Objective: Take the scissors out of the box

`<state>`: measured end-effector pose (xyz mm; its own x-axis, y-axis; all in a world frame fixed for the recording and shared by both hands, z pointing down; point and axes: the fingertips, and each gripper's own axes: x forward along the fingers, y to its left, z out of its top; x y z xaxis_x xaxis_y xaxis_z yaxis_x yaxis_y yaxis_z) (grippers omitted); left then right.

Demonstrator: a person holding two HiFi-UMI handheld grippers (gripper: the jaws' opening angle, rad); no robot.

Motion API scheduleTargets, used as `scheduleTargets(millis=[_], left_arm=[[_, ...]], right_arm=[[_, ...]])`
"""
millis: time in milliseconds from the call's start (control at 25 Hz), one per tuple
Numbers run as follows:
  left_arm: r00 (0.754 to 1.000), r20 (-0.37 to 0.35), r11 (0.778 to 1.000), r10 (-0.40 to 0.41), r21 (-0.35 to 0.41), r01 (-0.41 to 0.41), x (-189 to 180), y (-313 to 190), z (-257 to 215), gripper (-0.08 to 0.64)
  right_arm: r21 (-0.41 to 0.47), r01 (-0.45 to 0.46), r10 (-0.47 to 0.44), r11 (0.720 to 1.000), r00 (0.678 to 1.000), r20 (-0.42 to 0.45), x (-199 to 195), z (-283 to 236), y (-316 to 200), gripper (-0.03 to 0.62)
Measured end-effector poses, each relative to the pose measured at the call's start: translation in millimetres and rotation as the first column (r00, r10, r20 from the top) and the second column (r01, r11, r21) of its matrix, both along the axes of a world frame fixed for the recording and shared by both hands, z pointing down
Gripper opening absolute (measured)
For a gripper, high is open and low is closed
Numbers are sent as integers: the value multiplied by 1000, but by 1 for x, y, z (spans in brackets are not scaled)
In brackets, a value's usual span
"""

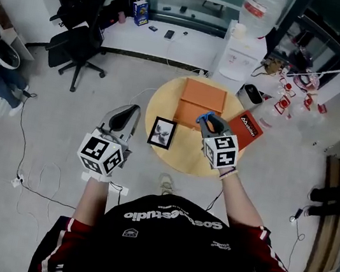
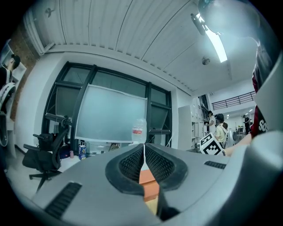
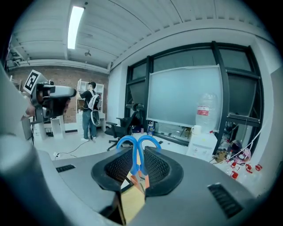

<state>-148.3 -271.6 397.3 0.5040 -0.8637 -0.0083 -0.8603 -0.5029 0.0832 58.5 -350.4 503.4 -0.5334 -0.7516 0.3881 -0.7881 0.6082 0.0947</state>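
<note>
Your right gripper (image 3: pixel 136 155) is clamping the scissors (image 3: pixel 138 143). Its two ribbed pads are pressing on them from both sides, just below the blue loop handles, and the loops are poking out past the fingertips. The blade end is running back between the pads toward the camera, where it is hard to make out.

In the head view, your right gripper (image 1: pixel 206 120) is holding the scissors (image 1: pixel 206 115) up over the round wooden table (image 1: pixel 163 102). They are showing against the near right corner of the orange box (image 1: pixel 202 95), just beside a red box (image 1: pixel 246 131). Only the blue handles are showing there; the gripper is covering the rest.

Your left gripper (image 2: pixel 144 152) is carrying nothing, and its pads are resting together at the tips. In the head view it (image 1: pixel 128 113) is hanging at the table's left edge, near a dark picture card (image 1: pixel 162 132).

The red box is carrying white lettering that is too small to read. The red label on the water bottle (image 1: pixel 262 9) is also unreadable. Whether the orange box is open or closed cannot be told.
</note>
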Motion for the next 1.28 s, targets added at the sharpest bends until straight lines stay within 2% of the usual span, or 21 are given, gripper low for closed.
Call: scheduleTargets(millis=[280, 680, 1280], left_arm=[[1000, -10, 1000, 24, 21, -24, 6, 19, -9, 26], [999, -20, 999, 42, 31, -41, 17, 41, -16, 26], [1000, -7, 998, -23, 57, 24, -9, 60, -31, 26]], right_arm=[[25, -85, 83, 996, 992, 97, 5, -53, 37, 107], [84, -153, 142, 985, 982, 121, 26, -100, 85, 107], [131, -167, 144, 977, 975, 170, 25, -125, 113, 107]])
